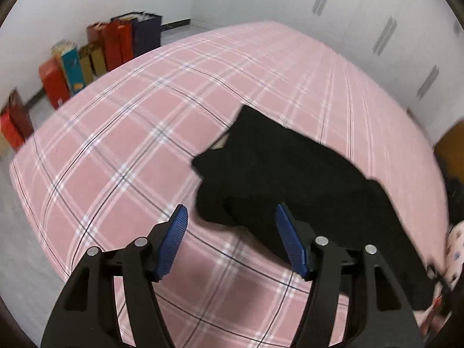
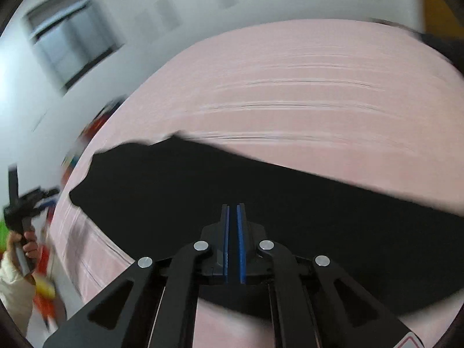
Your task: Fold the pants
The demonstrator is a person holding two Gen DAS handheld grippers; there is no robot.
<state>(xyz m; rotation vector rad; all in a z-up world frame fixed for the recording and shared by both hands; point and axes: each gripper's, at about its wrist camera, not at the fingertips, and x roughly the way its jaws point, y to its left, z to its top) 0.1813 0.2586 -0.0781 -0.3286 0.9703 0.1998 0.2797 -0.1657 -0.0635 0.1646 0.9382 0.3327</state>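
Black pants [image 1: 275,174] lie in a folded heap on the pink plaid bed [image 1: 130,145], right of its middle, with one part trailing toward the lower right. My left gripper [image 1: 231,211] hovers above the heap's near edge, blue pads wide apart and nothing between them. In the blurred right wrist view the pants [image 2: 203,191] stretch across the bed [image 2: 290,72] as a long dark band. My right gripper [image 2: 233,207] is above them with its pads together; I see no cloth pinched between them. A hand [image 2: 29,243] at the far left holds the other gripper's handle.
Several red, blue and dark gift bags [image 1: 116,43] stand on the floor along the wall beyond the bed's left edge. White cabinet doors [image 1: 385,34] line the far right. A patterned cloth [image 1: 455,246] lies at the bed's right edge. A window [image 2: 72,37] is on the left wall.
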